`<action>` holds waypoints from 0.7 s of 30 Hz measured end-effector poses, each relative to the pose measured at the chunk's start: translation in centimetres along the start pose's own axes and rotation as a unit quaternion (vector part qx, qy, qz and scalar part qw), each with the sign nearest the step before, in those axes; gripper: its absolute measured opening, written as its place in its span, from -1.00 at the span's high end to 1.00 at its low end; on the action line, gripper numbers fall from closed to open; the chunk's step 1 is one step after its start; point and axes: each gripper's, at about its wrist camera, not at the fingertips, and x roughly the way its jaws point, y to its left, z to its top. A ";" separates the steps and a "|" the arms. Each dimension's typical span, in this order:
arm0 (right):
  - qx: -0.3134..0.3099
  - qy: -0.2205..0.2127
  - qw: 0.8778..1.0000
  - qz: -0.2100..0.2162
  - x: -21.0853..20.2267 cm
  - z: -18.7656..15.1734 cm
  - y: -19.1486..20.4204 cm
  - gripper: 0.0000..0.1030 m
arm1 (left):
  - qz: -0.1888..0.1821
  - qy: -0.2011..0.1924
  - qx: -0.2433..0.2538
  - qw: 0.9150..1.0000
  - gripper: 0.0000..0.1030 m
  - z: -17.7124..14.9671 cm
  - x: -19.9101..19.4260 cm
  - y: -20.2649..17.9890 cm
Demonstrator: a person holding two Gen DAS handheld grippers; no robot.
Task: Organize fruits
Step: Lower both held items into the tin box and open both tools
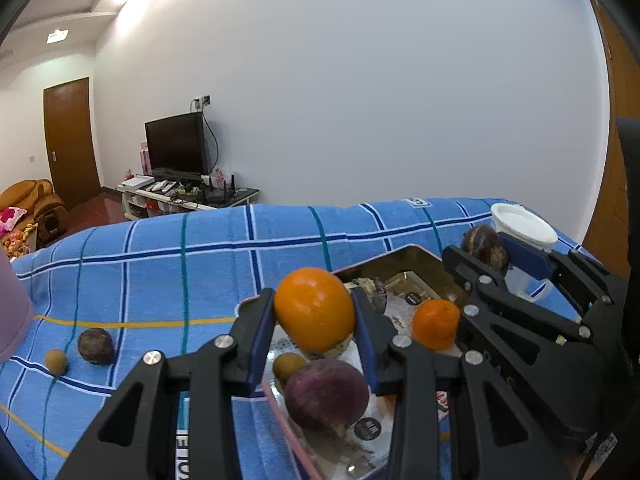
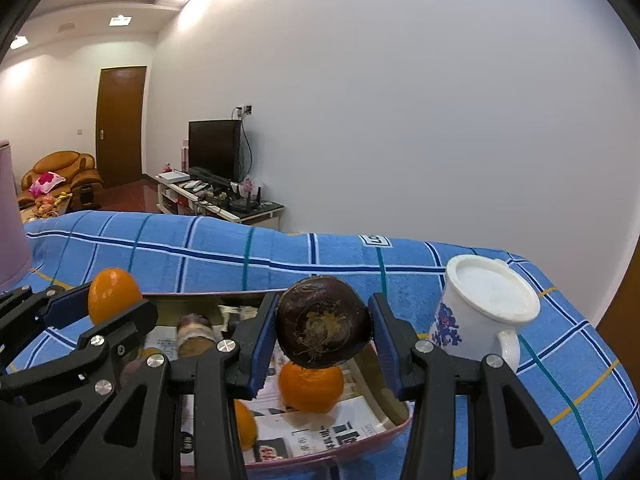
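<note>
round smooth orange [image 1: 315, 309] pinched mid-belly in left gripper [image 1: 315, 322] over shallow gold tin tray [image 1: 404, 258] | looks firm, a bit slick | dark brown wrinkled passion fruit [image 2: 323, 322] clamped in right gripper [image 2: 323, 340], probably light, shell likely brittle

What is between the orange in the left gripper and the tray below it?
Only air: in the left wrist view the orange hangs above the tray, over a purple fruit lying inside.

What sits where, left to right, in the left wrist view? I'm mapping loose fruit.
Small tan fruit → dark fruit on the cloth → held orange → small orange in the tray → white cup.
</note>
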 end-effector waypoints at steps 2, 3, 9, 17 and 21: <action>0.005 0.008 1.000 -0.001 0.6 0.0 -0.3 0.08 | 0.000 0.004 -0.002 1.000 0.24 0.0 0.4 -0.2; 0.008 0.013 1.000 0.000 0.9 -0.1 -0.4 0.08 | 0.000 0.006 -0.001 1.000 0.24 0.0 0.6 -0.3; 0.009 0.040 0.999 0.010 2.1 -0.4 -0.3 0.08 | 0.001 0.014 -0.004 1.000 0.24 0.0 1.2 -0.3; 0.006 0.062 0.998 0.016 3.0 -0.7 -0.1 0.08 | 0.008 0.027 -0.003 1.000 0.24 -0.2 2.0 -0.2; 0.015 0.077 0.996 0.032 3.8 -0.8 -0.2 0.08 | 0.008 0.029 -0.001 1.000 0.24 -0.1 2.2 -0.3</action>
